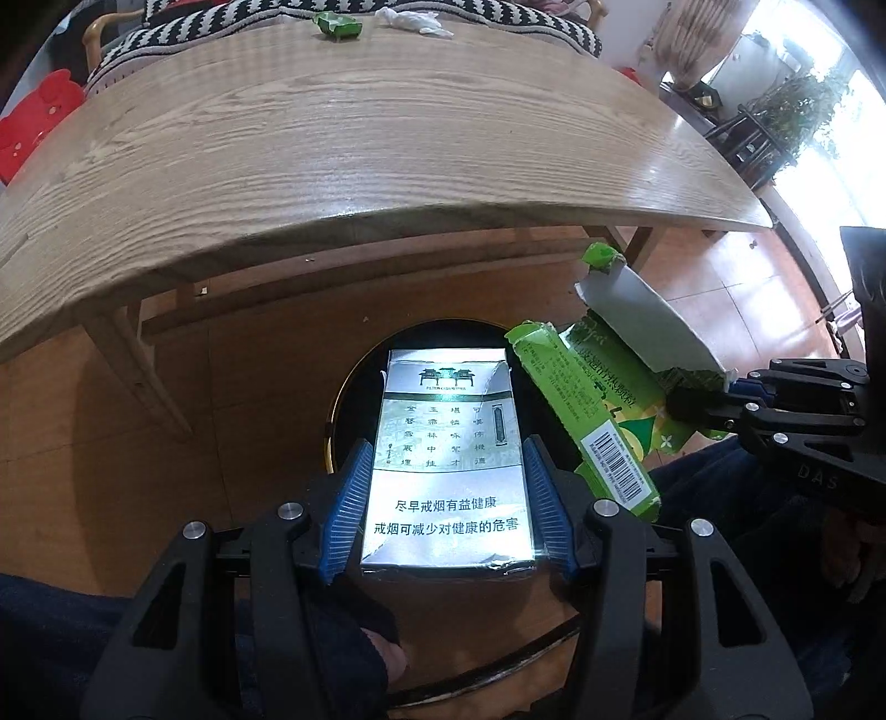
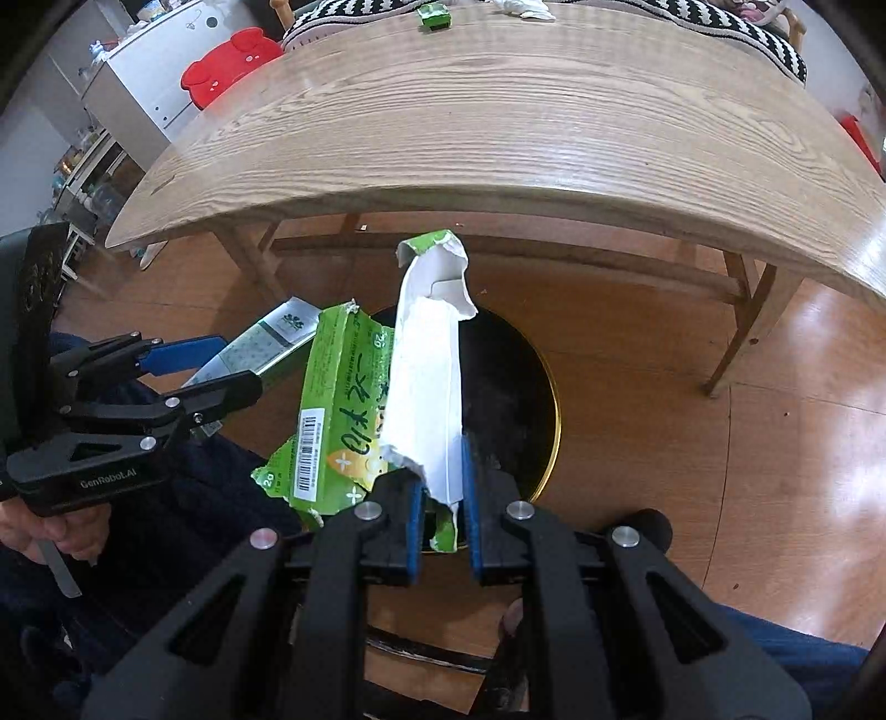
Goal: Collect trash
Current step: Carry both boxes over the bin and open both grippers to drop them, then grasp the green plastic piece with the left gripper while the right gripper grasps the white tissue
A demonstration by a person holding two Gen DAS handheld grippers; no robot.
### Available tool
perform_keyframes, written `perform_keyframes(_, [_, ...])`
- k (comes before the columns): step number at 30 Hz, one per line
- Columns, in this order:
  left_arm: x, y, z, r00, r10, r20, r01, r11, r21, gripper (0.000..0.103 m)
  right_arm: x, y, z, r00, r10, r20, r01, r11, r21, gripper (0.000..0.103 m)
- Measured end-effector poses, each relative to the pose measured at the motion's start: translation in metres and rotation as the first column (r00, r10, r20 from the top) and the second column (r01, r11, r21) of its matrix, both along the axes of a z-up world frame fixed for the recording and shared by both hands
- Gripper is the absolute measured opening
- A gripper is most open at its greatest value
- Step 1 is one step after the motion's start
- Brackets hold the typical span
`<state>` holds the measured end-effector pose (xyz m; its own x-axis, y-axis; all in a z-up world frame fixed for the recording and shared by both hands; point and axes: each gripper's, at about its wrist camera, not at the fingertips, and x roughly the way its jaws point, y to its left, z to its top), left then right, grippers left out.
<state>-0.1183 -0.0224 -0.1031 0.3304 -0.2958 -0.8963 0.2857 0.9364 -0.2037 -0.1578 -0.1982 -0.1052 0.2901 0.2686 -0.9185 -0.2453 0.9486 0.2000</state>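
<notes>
My left gripper (image 1: 446,448) is shut on a silver-green cigarette pack (image 1: 448,459) and holds it over the black round bin (image 1: 354,382) on the floor. My right gripper (image 2: 443,443) is shut on a torn green carton (image 2: 343,410), white inside, also held over the bin (image 2: 515,399). The carton shows in the left wrist view (image 1: 592,421), to the right of the pack. The pack shows in the right wrist view (image 2: 266,343), to the left. A small green wrapper (image 1: 335,25) and a crumpled white tissue (image 1: 412,21) lie at the far edge of the wooden table (image 1: 343,144).
The table's front edge hangs just beyond the bin, with its legs (image 2: 742,327) on both sides. A red stool (image 2: 230,61) and white cabinet (image 2: 138,94) stand to the left. A striped cushion (image 1: 232,11) lies behind the table. Plants (image 1: 797,105) stand by the window.
</notes>
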Motion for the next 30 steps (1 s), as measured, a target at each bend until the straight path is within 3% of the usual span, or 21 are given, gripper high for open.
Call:
perform_keyframes(4, [0.002,0.001,-0.003,1.000,0.020,-0.014,-0.020,1.000,-0.006,0.055,0.002,-0.002,0.001,1.000,-0.012,0.002,0.012,1.000,-0.006,0.013])
perform_keyframes(7, [0.003,0.003,-0.005,0.999,0.029,-0.026,-0.029,0.999,-0.017,0.074,0.002,-0.004,0.001,1.000,-0.021,0.001,0.021,1.000,0.000,0.024])
perform_keyframes(9, [0.002,0.003,-0.005,0.999,0.030,-0.022,-0.030,0.999,-0.021,0.080,0.003,-0.006,0.004,0.999,-0.034,0.014,0.034,0.999,0.005,0.064])
perform_keyframes(10, [0.002,0.001,-0.004,1.000,0.025,-0.019,-0.025,1.000,-0.017,0.081,0.002,-0.007,0.007,0.999,-0.039,0.029,0.039,0.999,0.008,0.068])
perform_keyframes(23, [0.002,0.002,-0.004,0.999,0.031,-0.011,-0.031,0.999,-0.016,0.082,0.004,-0.008,0.010,0.999,-0.039,0.038,0.038,0.999,0.018,0.068])
perform_keyframes(30, [0.006,0.004,0.023,0.997,0.048,0.057,-0.046,0.998,-0.038,0.085,0.010,-0.014,0.035,0.990,-0.070,0.119,0.063,0.996,0.057,0.070])
